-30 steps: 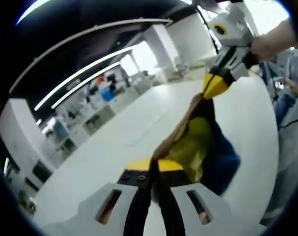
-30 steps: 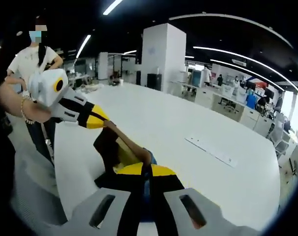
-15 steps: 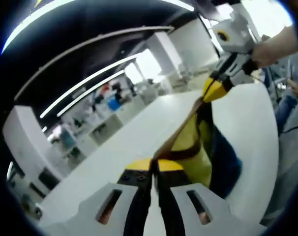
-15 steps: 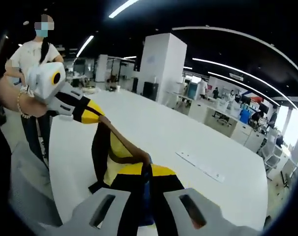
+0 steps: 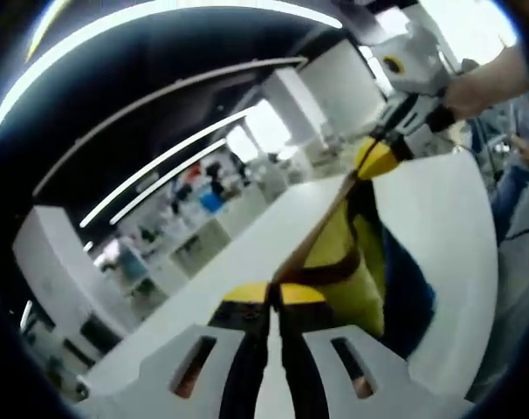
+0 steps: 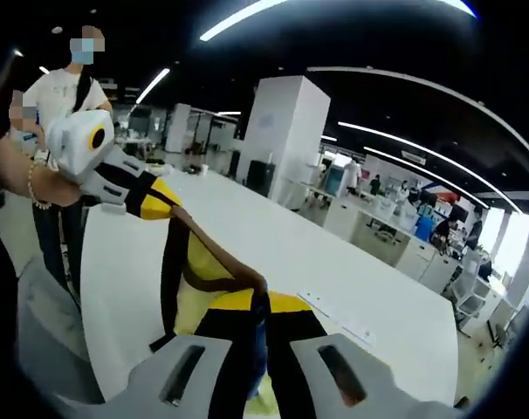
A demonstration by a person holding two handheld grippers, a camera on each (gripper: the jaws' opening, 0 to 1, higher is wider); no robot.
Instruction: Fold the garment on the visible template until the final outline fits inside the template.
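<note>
Garment (image 5: 343, 253) hangs between both grippers above table (image 5: 247, 253).

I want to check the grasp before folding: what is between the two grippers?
A taut brown edge of the garment spans from the left gripper to the right gripper; the right gripper view shows its yellow cloth hanging below.

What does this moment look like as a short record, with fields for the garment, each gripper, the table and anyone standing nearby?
garment: yellow, dark and blue cloth, held off the table, stretched between the two grippers
left gripper: jaws shut on one garment edge; seen at upper left in the right gripper view
right gripper: jaws shut on the other edge; seen at upper right in the left gripper view
table: large white top, with a pale strip lying on it
bystander: person in a white shirt beyond the table
</note>
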